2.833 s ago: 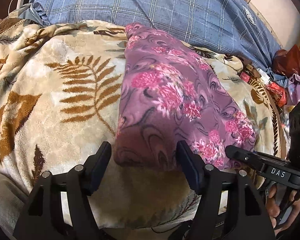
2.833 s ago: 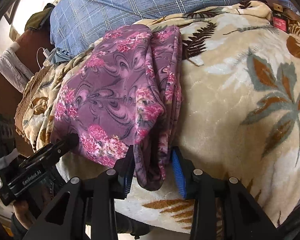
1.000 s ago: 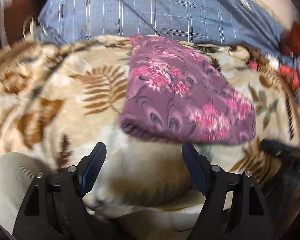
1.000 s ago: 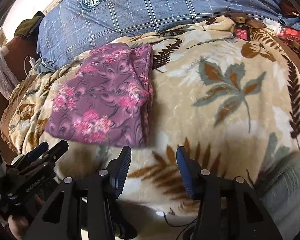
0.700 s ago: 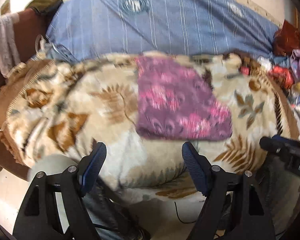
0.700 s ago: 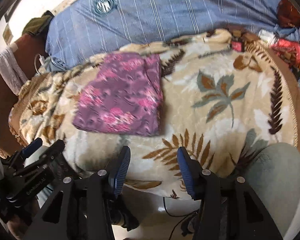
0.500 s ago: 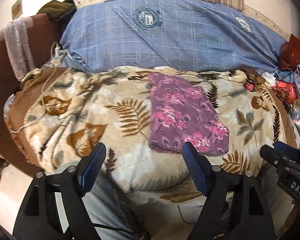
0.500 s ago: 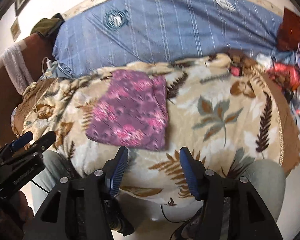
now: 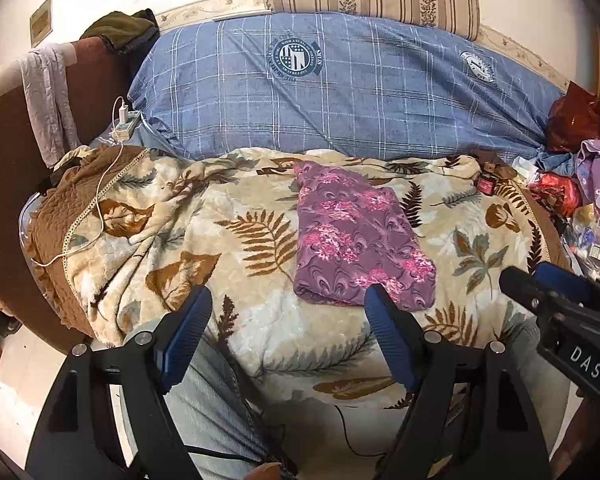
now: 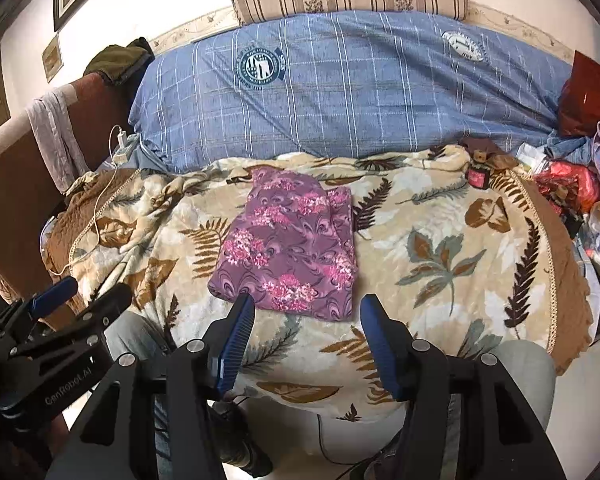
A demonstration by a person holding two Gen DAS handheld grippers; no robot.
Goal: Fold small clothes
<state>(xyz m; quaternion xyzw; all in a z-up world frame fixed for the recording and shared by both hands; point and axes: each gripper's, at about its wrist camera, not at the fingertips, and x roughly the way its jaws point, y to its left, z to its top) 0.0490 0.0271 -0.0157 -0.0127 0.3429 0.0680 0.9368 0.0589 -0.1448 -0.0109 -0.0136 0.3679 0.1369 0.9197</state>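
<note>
cloth (image 9: pixel 356 240) folded, flat mid-blanket (image 9: pixel 236 320), bare blanket all round, blue pillow (image 9: pixel 340 92) behind | left gripper (image 9: pixel 288 312) spread, empty, angled down, clear of cloth | right gripper (image 10: pixel 304 320) just opening, spread, nothing between, near cloth's front edge

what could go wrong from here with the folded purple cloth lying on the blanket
The purple floral cloth lies folded on a soft, rumpled leaf-print blanket, so the fold could loosen or slump if the blanket shifts. Its near edge sits close to the blanket's front drop, so a nudge might slide it off. Both the left gripper and right gripper are open and clear of it, so nothing holds it in place.
</note>
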